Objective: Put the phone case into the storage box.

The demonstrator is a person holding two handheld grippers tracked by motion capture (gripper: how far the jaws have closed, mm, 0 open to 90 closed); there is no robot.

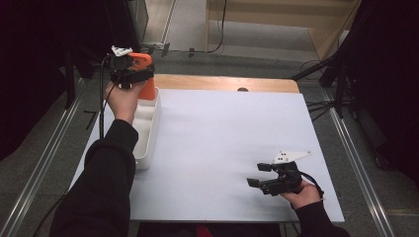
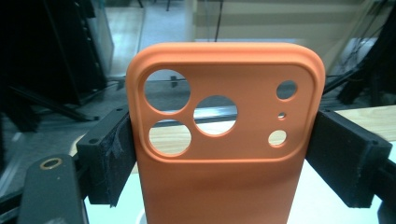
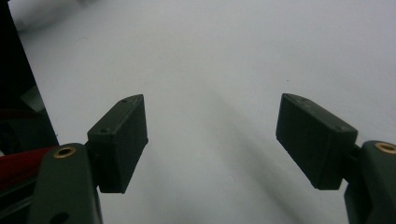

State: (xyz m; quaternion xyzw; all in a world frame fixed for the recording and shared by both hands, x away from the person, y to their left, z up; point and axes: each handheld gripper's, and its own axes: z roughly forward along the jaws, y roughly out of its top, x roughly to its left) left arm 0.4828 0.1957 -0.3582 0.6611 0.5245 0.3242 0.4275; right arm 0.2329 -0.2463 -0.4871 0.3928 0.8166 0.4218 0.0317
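An orange phone case (image 2: 224, 154) with round camera cut-outs stands upright between the pads of my left gripper (image 2: 224, 158), which is shut on its two long edges. From above, the left gripper (image 1: 129, 66) holds the orange case (image 1: 147, 89) over the far end of a white tray (image 1: 148, 129) at the table's left edge. My right gripper (image 1: 262, 174) rests low over the white table top (image 1: 222, 128) near the front right, jaws apart. In the right gripper view its jaws (image 3: 212, 140) stand open with nothing but bare white surface between them.
The long white tray has several compartments and runs along the left side of the white sheet. A wooden strip (image 1: 222, 82) borders the table's far edge. Dark stands and cables (image 1: 341, 79) sit on the floor to the right and left.
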